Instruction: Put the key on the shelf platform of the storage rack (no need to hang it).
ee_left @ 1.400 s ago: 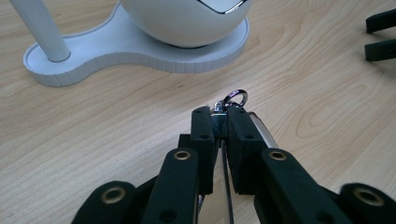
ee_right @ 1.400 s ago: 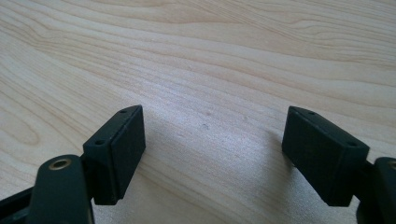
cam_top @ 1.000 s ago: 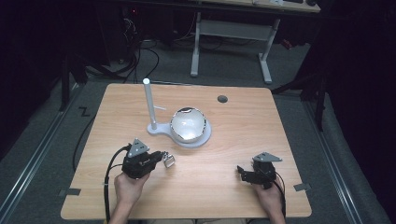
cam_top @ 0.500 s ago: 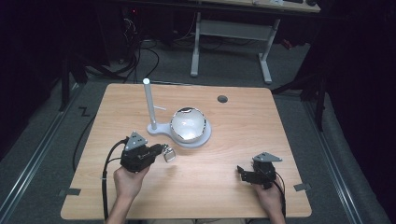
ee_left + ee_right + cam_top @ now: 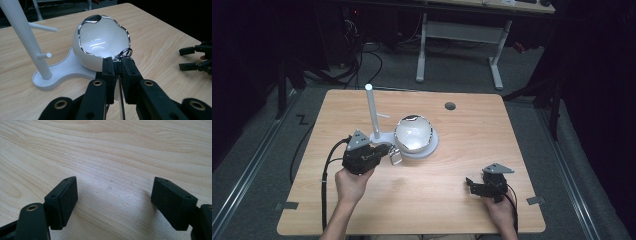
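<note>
The left gripper (image 5: 117,65) has its jaws closed tight on a small metal keyring (image 5: 125,53), held just beside the rim of the white egg-shaped bowl (image 5: 100,47) on the stand (image 5: 56,73). The ring seems light, stiff and slick, best pinched flat across its band. Whatever hangs below it is hidden between the pads. The right gripper (image 5: 113,200) rests wide open, holding nothing, on the wooden table (image 5: 125,150).
</note>
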The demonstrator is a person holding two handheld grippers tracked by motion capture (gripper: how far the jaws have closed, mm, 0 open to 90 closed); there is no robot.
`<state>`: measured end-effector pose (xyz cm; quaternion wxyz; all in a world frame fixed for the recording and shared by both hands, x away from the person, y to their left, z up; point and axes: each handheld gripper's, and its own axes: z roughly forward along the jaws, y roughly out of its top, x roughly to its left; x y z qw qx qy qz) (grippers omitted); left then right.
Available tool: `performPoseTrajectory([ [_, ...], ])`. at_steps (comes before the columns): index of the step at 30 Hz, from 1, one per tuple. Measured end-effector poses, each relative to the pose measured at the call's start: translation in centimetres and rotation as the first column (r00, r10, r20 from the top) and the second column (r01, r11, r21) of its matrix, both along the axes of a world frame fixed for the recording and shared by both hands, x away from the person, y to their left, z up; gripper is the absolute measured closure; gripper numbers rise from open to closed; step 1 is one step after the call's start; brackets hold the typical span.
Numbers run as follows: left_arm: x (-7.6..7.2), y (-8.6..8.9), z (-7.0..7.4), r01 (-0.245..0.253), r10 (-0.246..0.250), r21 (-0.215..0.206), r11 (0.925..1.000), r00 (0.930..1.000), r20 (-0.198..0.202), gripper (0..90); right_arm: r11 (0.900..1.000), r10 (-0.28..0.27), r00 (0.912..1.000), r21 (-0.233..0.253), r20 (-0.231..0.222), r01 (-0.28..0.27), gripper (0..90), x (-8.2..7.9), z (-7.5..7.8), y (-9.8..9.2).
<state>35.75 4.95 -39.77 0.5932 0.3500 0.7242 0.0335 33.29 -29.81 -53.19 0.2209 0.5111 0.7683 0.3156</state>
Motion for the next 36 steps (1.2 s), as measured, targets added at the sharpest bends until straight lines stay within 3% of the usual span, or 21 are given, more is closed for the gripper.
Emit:
performPoseTrajectory([
  [9,1.0,-0.8,0.8,0.027,-0.027,0.022,0.9994,0.9996,-0.005,82.0,1.000,0.000,1.0000,0.000,0.000,0.000,21.8,0.0,0.0,0.0],
  [15,1.7,-1.2,1.6,0.025,-0.025,-0.007,0.9997,0.9994,-0.022,82.0,1.000,0.001,1.0000,0.000,0.000,-0.001,21.8,0.0,0.0,0.0],
  [25,3.3,-2.3,2.7,0.032,-0.032,-0.006,0.9995,0.9993,-0.017,82.0,1.000,0.001,1.0000,0.000,0.000,-0.001,21.8,0.0,0.0,0.0],
  [29,4.1,-3.1,2.8,0.030,-0.030,0.028,0.9991,0.9995,-0.002,81.9,1.000,0.001,1.0000,-0.001,0.000,-0.001,21.8,0.0,0.0,0.0],
  [36,5.2,-3.7,2.6,0.015,-0.014,0.041,0.9991,0.9998,-0.015,82.0,1.000,0.002,1.0000,-0.001,0.000,-0.002,21.8,0.0,0.0,0.0],
])
